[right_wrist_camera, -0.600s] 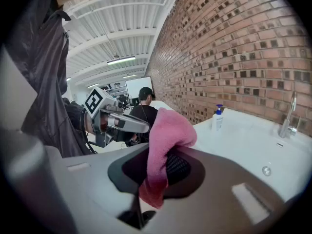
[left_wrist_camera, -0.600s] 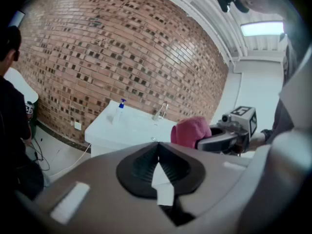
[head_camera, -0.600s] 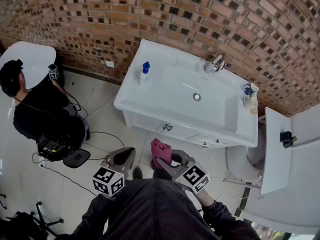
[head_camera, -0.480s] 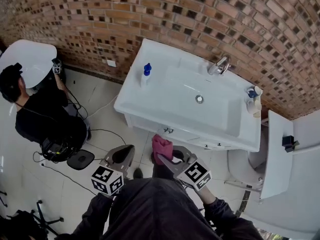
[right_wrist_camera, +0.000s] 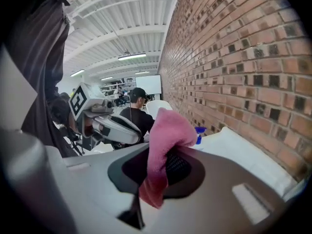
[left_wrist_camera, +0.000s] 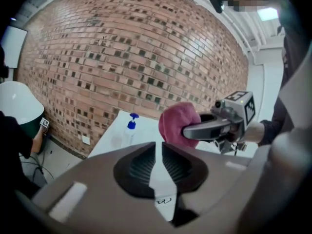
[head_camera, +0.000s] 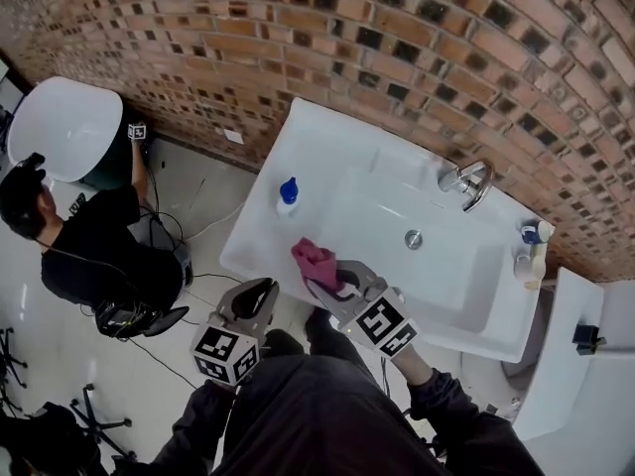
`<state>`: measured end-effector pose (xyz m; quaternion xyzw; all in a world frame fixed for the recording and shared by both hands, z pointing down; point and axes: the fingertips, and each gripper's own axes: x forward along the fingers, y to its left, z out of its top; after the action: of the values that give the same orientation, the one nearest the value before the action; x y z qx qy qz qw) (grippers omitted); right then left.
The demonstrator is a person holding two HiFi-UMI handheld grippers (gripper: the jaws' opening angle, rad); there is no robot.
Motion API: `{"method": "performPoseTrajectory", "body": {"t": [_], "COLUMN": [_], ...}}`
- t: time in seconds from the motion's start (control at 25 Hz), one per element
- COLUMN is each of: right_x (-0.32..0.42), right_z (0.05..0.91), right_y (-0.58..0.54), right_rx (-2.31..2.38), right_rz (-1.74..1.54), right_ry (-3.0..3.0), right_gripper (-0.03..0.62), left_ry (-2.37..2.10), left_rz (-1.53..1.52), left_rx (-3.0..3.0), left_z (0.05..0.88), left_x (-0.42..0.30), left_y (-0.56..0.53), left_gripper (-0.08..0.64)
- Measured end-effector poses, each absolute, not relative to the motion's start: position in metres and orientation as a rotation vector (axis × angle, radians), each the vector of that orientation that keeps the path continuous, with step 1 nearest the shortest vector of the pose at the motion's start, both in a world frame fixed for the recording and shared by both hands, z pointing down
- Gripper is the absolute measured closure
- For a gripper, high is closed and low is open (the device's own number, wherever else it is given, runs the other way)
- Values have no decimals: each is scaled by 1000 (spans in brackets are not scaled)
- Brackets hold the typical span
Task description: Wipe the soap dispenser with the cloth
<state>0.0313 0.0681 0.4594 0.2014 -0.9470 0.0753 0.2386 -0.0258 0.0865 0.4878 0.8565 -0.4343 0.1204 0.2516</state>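
Jaws of the right gripper (right_wrist_camera: 161, 154) pinch the cloth (right_wrist_camera: 166, 127), soap dispenser (head_camera: 287, 196) ahead; left gripper's (left_wrist_camera: 156, 149) barely apart.

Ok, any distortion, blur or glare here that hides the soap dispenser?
Head view: fisheye curves the brick wall, yet the soap dispenser is sharp, evenly lit. Left gripper view: strong barrel distortion, dark corners, the dispenser's clear body fading into the white sink. Right gripper view: the cloth covers the middle, only the dispenser's blue top showing.

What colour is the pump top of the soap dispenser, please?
Blue pump top, clearest in the head view.
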Motion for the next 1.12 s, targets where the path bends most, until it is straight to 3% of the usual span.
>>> {"method": "performPoseTrajectory", "body": {"t": [0.16, 0.48, 1.12], "right_x": [29, -4, -25], "right_z": [459, 484, 515], "right_y": [-1, -87, -43], "right_rx": [504, 345, 201], "right_rz": [34, -268, -249], "right_ry": [-2489, -2132, -2020], "right_gripper": [535, 534, 535], "left_ry": [-1201, -1120, -1008], "left_rz": [340, 352, 335], "left_rx": [2300, 2268, 2297], "left_z": [490, 505, 518], "left_x": [-19, -32, -61], "left_y": [57, 24, -16], "left_gripper": [489, 484, 483]}}
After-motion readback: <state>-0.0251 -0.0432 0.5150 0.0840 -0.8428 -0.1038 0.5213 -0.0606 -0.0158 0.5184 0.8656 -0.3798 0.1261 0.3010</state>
